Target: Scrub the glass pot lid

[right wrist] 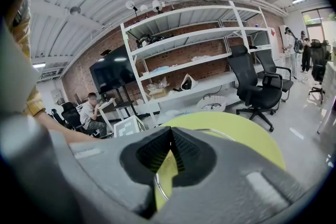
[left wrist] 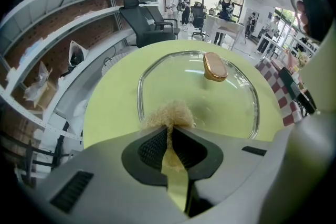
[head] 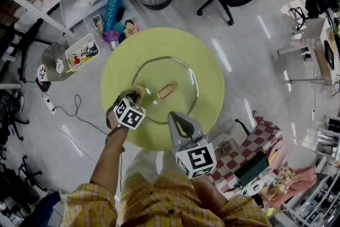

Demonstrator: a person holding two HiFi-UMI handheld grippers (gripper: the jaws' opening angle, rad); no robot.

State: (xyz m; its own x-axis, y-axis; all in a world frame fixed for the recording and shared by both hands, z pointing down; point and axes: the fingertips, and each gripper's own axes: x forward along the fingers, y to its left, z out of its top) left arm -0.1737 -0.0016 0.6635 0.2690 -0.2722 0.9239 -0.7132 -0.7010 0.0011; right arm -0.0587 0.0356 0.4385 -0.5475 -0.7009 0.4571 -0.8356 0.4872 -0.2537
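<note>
From the head view, the glass pot lid (head: 178, 69) lies flat in the middle of a round yellow-green bench (head: 212, 56), its tan knob (head: 166, 91) upward. The left tool (head: 137, 95) is at the lid's left rim with a tan scrubber (head: 139, 90) at its tip. The right tool (head: 176, 117) points at the lid's near rim from the bench's near edge. In the left gripper view, the left tool's (left wrist: 169, 131) jaws are pinched onto the fuzzy scrubber (left wrist: 168, 114), which sits on the glass just inside the lid's (left wrist: 210, 105) near rim; the knob (left wrist: 214, 67) stands farther off. In the right gripper view, the right tool's (right wrist: 170, 132) jaws meet at the tips and hold nothing; a stretch of the lid's rim (right wrist: 157, 186) and the bench (right wrist: 247, 139) show beyond them.
</note>
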